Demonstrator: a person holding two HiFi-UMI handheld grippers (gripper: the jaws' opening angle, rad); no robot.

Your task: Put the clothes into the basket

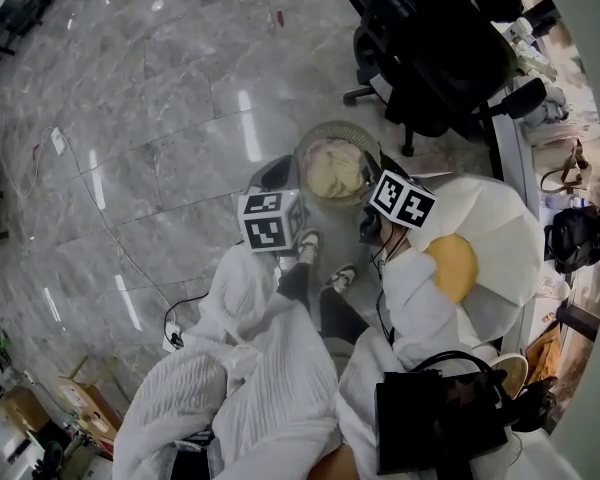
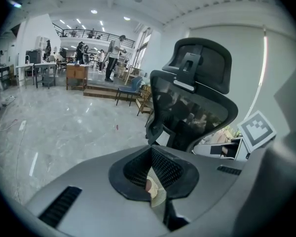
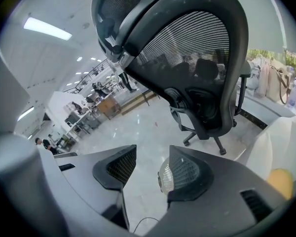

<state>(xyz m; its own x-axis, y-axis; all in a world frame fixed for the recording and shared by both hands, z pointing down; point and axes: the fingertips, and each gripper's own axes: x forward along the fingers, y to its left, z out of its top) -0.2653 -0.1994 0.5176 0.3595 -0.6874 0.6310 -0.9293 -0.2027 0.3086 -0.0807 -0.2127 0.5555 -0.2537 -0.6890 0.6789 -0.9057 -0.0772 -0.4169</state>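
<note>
Cream garment [image 1: 332, 173] already in basket [image 1: 335, 126] on floor [image 1: 130, 118] by office chair [image 1: 430, 48]. Right gripper [image 3: 150, 172] over basket, jaws wide apart, empty. Left gripper [image 2: 155, 181] closed, gripping nothing. White clothes [image 1: 250, 388] heaped nearer camera apparently yet to go in; task seemingly part done.

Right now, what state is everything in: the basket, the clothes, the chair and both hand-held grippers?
Basket: upright, partly filled.
Cream clothes: bunched inside the basket.
Left hand-held gripper: jaws together.
Right hand-held gripper: jaws apart, nothing between them.
Office chair: upright on its wheels.
</note>
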